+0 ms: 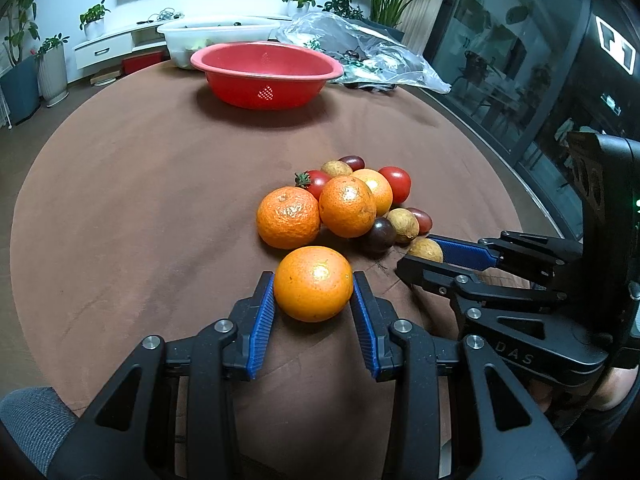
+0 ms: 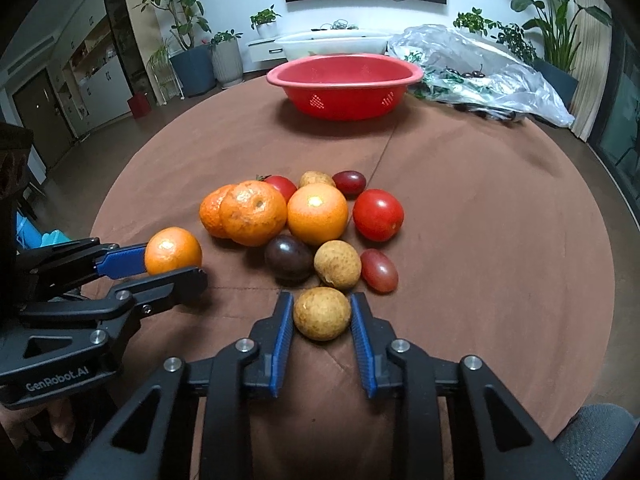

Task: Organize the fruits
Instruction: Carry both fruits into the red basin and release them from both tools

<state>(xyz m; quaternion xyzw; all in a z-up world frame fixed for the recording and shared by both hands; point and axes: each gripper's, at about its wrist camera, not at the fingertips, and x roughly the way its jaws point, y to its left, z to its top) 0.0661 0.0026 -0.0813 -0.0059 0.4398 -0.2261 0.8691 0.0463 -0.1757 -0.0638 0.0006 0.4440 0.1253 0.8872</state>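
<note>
On the brown table (image 1: pixel 140 208), near the front edge: left tongs (image 1: pixel 313 294) narrowed around an orange (image 1: pixel 313 283), blue pads (image 1: pixel 264 320) touching both its sides; whether lifted or resting, impossible to tell. Right tongs (image 2: pixel 322 316) likewise closed around a longan (image 2: pixel 322 313), pads flush or nearly so on each flank. From the left wrist view, only a sliver of that longan (image 1: pixel 426 249) visible, the rest masked by the right tongs' black finger (image 1: pixel 424 272). From the right wrist view, the orange (image 2: pixel 173 250) half covered below by the left tongs' near finger (image 2: pixel 168 284). Just beyond, a tight heap: two mandarins (image 2: pixel 254 214) overlapping, the rear one mostly hidden; a smooth orange (image 2: pixel 317 214); a large tomato (image 2: pixel 378 215); a second tomato (image 2: pixel 281 186) with green stem, largely blocked by the mandarins; a dark round fruit (image 2: pixel 289 258), kind unclear; two more longans (image 2: pixel 337 264), the far one (image 2: pixel 317 179) peeking over the orange; two reddish grapes (image 2: pixel 379 271), maybe small tomatoes, hard to say. Farther back, well apart from the heap, a red colander bowl (image 2: pixel 345 84), inside bare as far as seen. Behind it a white tub (image 1: pixel 218 36), contents obscured by the bowl's rim. Beside that, a crumpled clear bag (image 2: pixel 480 72) with dark cherries and greenery blurred through the plastic.
</note>
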